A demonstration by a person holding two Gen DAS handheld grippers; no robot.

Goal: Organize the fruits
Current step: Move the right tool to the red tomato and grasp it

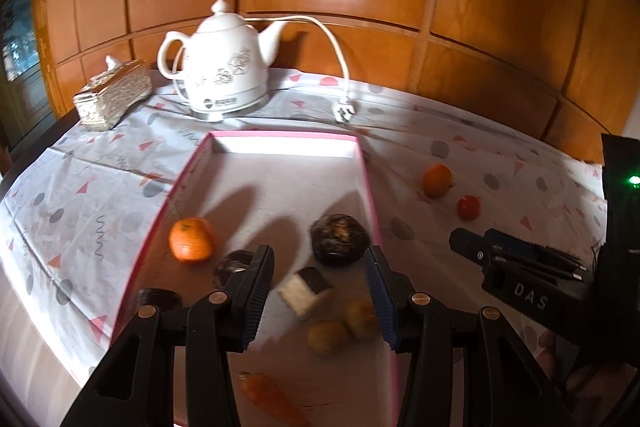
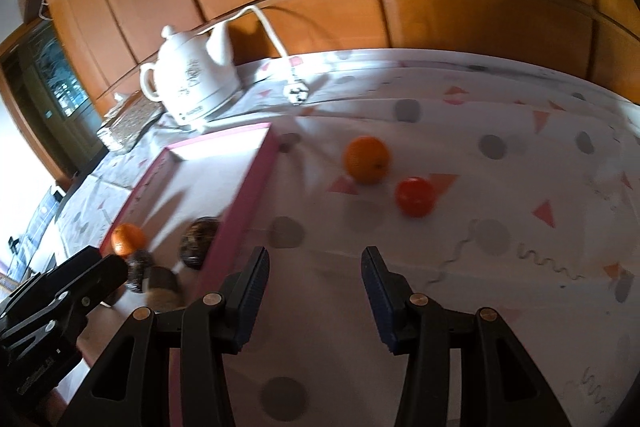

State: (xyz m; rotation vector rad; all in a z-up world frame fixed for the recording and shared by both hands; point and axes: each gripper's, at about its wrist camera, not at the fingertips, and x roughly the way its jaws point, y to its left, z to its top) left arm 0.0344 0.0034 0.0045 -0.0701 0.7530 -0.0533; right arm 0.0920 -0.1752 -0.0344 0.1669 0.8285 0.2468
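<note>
A pink-rimmed shallow box lies on the table. Inside it are a tangerine, a dark round fruit, a cut dark-skinned white piece, two brownish-green small fruits, dark small fruits and a carrot. An orange and a red tomato lie on the cloth right of the box. My left gripper is open and empty over the box. My right gripper is open and empty over the cloth, short of the tomato.
A white electric kettle with its cord and plug stands behind the box. A patterned tissue box sits at the far left. Wooden panelling backs the table.
</note>
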